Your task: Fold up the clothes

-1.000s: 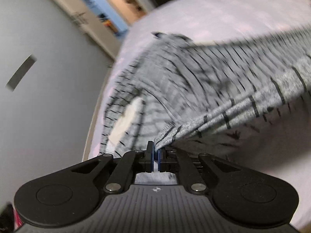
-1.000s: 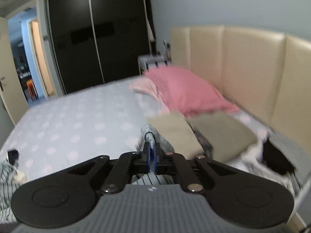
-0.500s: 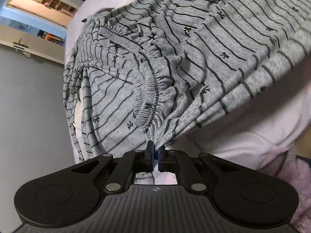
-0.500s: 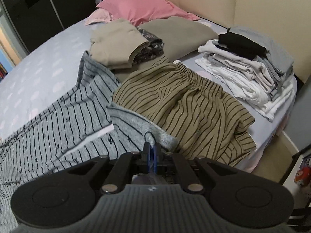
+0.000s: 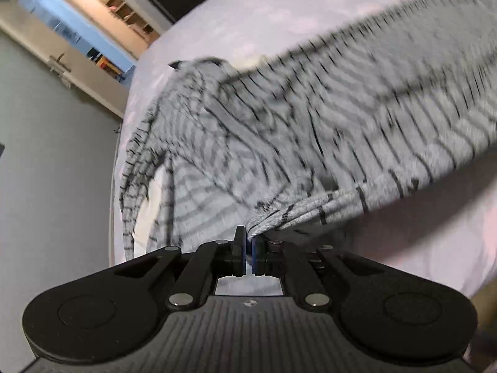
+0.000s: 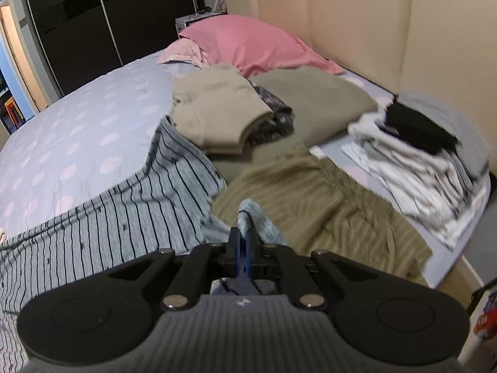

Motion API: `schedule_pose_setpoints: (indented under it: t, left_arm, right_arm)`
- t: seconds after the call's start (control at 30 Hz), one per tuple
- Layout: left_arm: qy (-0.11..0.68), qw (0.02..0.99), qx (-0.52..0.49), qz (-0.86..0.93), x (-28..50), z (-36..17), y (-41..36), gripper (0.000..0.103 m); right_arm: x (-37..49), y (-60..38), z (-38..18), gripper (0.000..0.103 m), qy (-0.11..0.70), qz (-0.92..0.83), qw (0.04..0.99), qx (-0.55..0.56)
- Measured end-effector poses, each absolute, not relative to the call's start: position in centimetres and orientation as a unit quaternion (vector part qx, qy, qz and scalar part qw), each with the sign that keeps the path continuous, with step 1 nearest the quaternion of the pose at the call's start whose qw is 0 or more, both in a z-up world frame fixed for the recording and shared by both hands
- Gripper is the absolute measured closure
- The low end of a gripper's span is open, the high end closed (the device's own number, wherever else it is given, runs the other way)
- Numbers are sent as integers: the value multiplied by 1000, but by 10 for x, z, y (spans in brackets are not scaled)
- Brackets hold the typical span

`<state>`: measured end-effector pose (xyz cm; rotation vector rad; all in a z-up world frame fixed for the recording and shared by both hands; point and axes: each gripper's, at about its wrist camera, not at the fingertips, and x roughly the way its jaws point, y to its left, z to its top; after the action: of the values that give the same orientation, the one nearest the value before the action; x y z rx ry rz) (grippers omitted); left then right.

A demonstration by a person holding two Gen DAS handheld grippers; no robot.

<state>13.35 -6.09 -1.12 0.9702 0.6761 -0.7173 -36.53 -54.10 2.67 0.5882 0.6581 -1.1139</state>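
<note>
Grey striped pyjama trousers [image 5: 310, 143] are hanging stretched between two hand-held grippers over a bed with a lilac dotted cover [image 6: 77, 118]. The left gripper [image 5: 247, 242] is pinching a gathered edge of the cloth right at its fingertips, its jaws closed on the fabric, with the rest of the garment spreading away ahead of it and up to its right, blurred by motion. The right gripper [image 6: 243, 242] is likewise clamped on a bunched corner of the same striped fabric, which is trailing off to its left and lying partly on the bed cover.

Just ahead of the right gripper, olive striped shorts [image 6: 320, 195] are lying spread flat. Beyond them two tan folded garments [image 6: 223, 108] and [image 6: 313, 99] are sitting side by side, with a dark patterned piece [image 6: 275, 115] tucked between them. Ahead and to the right, a stack of white and grey laundry [image 6: 419, 161] with a black item [image 6: 416, 124] on top is resting near the bed's edge. A pink pillow [image 6: 248, 43] is lying far ahead against the cream headboard [image 6: 357, 15].

As for progress, several pieces appear already folded and piled, while the trousers are open at full length and not yet doubled over; the olive shorts are looking flat rather than folded, though whether they are waiting or set out mid-fold cannot be told. The trousers seem to be in hand, held taut for laying out or for a lengthwise fold.
</note>
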Motion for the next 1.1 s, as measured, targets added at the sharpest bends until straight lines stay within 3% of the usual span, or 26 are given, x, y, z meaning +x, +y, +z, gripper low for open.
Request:
schedule_pose_setpoints:
  t: [0.17,0.37,0.9,1.1]
  left_arm:
    - [316,799,408,-309,168,16,-99,102]
    - [337,809,403,-264,224,12,-150,102]
    - [361,800,434,-203,324,-61,-265,102]
    - [354,805,421,-224,332,-79,-272,95]
  right_arm:
    - [-335,-564,36,100,300,-514,765,247]
    - [-290,-607,42,100,296,-518,770,228]
    - [-148,-725,-20,100,334,-537,747,208]
    - [-132,-735,-42,94,350,-539,739,201]
